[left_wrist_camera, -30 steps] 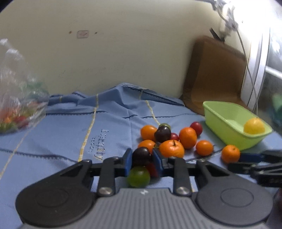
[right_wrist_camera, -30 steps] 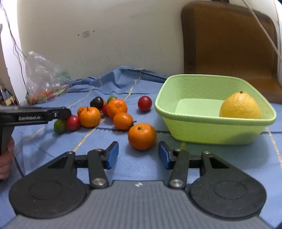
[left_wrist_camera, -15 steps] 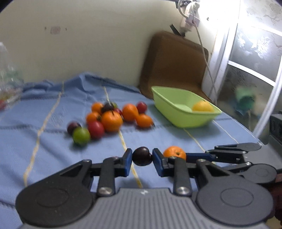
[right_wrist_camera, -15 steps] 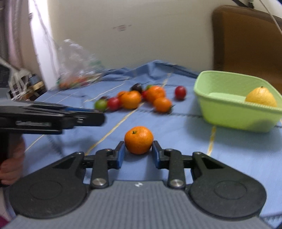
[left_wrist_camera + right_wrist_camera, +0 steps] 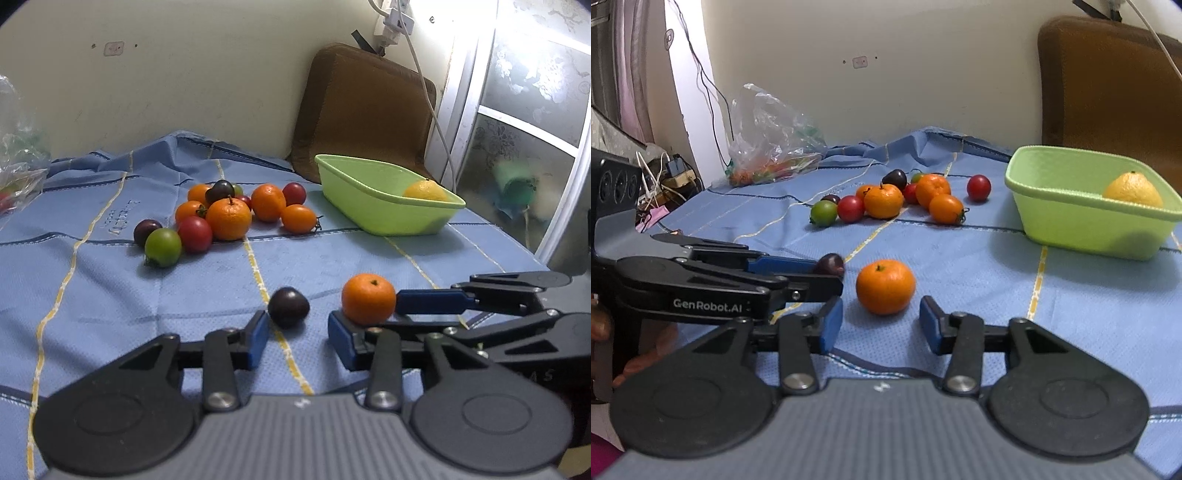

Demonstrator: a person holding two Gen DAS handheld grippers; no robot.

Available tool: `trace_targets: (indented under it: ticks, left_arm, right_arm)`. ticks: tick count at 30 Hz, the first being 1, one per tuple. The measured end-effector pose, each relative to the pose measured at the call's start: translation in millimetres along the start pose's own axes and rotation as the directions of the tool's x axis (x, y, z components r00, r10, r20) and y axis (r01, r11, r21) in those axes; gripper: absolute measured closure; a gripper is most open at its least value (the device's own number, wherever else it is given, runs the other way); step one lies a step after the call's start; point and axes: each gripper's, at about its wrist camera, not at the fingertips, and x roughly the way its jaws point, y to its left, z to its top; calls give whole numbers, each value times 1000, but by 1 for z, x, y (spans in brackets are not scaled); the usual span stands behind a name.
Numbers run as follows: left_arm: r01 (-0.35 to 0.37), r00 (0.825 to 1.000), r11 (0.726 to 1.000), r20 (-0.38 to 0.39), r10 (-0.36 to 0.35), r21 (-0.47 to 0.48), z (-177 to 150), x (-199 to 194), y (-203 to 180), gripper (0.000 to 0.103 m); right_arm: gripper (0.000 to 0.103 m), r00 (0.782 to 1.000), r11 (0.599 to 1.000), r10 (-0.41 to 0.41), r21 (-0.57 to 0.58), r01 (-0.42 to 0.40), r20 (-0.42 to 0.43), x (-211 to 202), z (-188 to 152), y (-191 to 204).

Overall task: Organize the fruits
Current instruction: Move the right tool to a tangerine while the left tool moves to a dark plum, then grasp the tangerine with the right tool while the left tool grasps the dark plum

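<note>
Blue cloth (image 5: 110, 295) with yellow stripes covers the surface before me, and a cream wall stands behind it. What has changed in the last half second is that both my tools have let go. My left gripper (image 5: 297, 338) held the dark plum (image 5: 288, 307) between its pads then; now the jaws stand wide apart and the plum lies on the cloth just in front of them, closer to the left pad, I cannot tell if it touches. My right gripper (image 5: 881, 324) was closed on the orange mandarin (image 5: 885, 286); now it is also wide open and holds nothing, with the mandarin resting on the cloth between and a little ahead of the pads. So these two fruits sit near each other, well apart from the fruit pile (image 5: 229, 214) farther back. The green basket (image 5: 388, 218) has only the yellow citrus (image 5: 424, 190) inside. I judge that I am sorting the fruits into separate places on the cloth, and most of the pile is not yet sorted. Both fruits are round, so they may roll a little.
</note>
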Motion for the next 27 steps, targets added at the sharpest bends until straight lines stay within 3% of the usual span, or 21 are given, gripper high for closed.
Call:
trace_targets:
  ticks: [5,9,27]
  left_arm:
    - [-2,1000,1000,10,2,-27,0,-2,3,49]
    - [-10,1000,999,17,11,-42,0,-3,6,49]
    - [-38,999,999,12,39,-32,0,-1,3,44]
  right_arm:
    - [53,1000,1000,-12,-16,12,-5,3,0,1]
    - [46,1000,999,-23,-41,23,0,4,-1,6]
    - [45,1000,998,-29,-57,30,3,5,-2,9]
